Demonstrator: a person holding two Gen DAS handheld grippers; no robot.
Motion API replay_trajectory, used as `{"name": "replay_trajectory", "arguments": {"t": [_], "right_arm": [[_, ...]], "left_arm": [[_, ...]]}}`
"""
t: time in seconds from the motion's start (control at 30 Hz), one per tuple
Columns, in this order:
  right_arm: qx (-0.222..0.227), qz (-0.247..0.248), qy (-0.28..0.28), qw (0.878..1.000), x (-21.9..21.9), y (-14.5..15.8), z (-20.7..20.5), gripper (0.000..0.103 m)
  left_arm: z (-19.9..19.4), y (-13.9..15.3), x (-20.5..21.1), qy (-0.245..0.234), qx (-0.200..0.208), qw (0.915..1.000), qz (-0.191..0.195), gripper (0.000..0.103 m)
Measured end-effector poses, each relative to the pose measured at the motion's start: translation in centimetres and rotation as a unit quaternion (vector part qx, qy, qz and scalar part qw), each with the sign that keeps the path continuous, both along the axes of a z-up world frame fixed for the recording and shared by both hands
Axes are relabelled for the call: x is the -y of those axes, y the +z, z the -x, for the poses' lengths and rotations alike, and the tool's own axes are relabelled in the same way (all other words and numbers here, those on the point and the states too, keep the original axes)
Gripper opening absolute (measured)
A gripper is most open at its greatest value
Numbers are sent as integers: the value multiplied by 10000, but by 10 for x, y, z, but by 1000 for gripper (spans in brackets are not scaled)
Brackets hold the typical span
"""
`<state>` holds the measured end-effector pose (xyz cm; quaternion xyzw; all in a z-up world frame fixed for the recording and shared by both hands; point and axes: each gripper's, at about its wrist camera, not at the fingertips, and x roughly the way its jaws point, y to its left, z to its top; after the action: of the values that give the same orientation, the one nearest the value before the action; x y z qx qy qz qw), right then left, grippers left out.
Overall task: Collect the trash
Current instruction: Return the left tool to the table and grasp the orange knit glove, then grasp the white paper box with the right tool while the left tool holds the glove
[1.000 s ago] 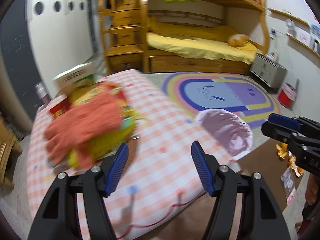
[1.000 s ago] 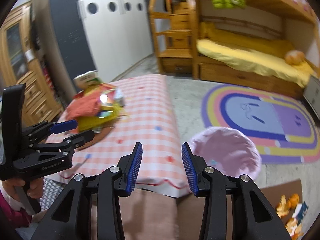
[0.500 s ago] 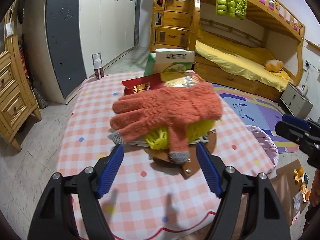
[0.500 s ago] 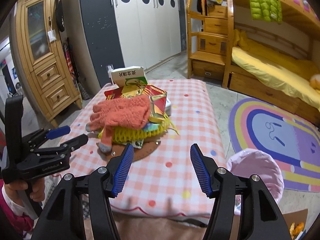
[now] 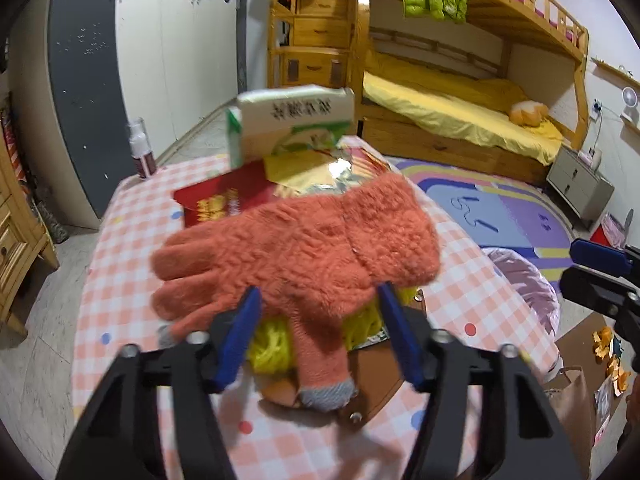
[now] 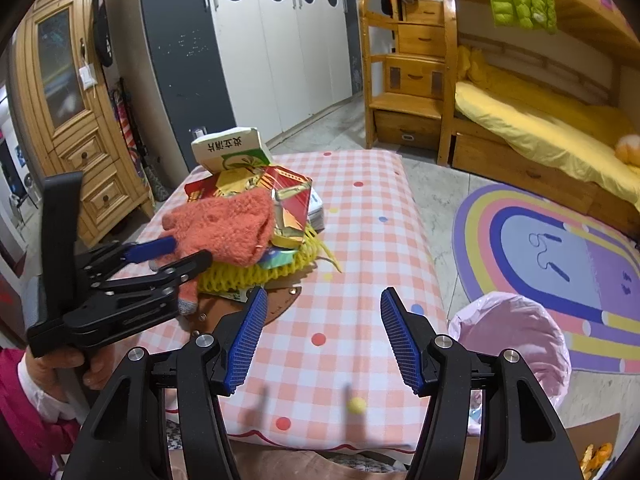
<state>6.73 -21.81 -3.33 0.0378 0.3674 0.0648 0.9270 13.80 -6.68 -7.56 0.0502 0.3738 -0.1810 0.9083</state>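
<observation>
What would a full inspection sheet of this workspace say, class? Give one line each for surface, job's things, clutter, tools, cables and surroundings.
Surface: checked tablecloth covers the table.
Job's things: trash pile of wrappers, carton and yellow foam net; pink-lined bin on the floor beside the table.
Clutter: orange glove draped over the pile.
Tools: left tool open, straddling the glove; right tool open, over bare cloth.
Cables: nothing seen.
Surroundings: bunk bed, rainbow rug, wardrobe.
</observation>
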Motion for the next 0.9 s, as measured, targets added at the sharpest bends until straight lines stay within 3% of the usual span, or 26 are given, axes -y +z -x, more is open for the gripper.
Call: {"name": "replay_trajectory", "arguments": {"t": [0.03,0.1,0.17,0.5,0.73,0.8,0.87,0.9], "right_arm": [[-2,-1,1,10000,1,0,1,60],[7,-1,8,10000,0,0,1,60],[43,5,22,10000,0,1,3,60],[229,-16,118,9997,-7,14,16,63],[250,0,353,9991,-24,19,13,66],[304,31,442,9986,-31,24,6,73],[422,49,493,9979,-40,29,-4,88],[488,41,523,9974,-45,31,-11,88]], "left_arm": [[-1,-1,2,-17,-12,10000,-17,45],[1,0,4,-75,30,10000,-43,23],[6,7,3,-116,147,9998,-40,12],[44,84,-35,141,822,9962,243,11],[58,83,-67,742,751,9943,140,11],[52,79,-77,919,675,9934,117,11],[46,79,-85,1072,706,9917,94,11],[45,79,-87,1117,734,9910,76,11]]}}
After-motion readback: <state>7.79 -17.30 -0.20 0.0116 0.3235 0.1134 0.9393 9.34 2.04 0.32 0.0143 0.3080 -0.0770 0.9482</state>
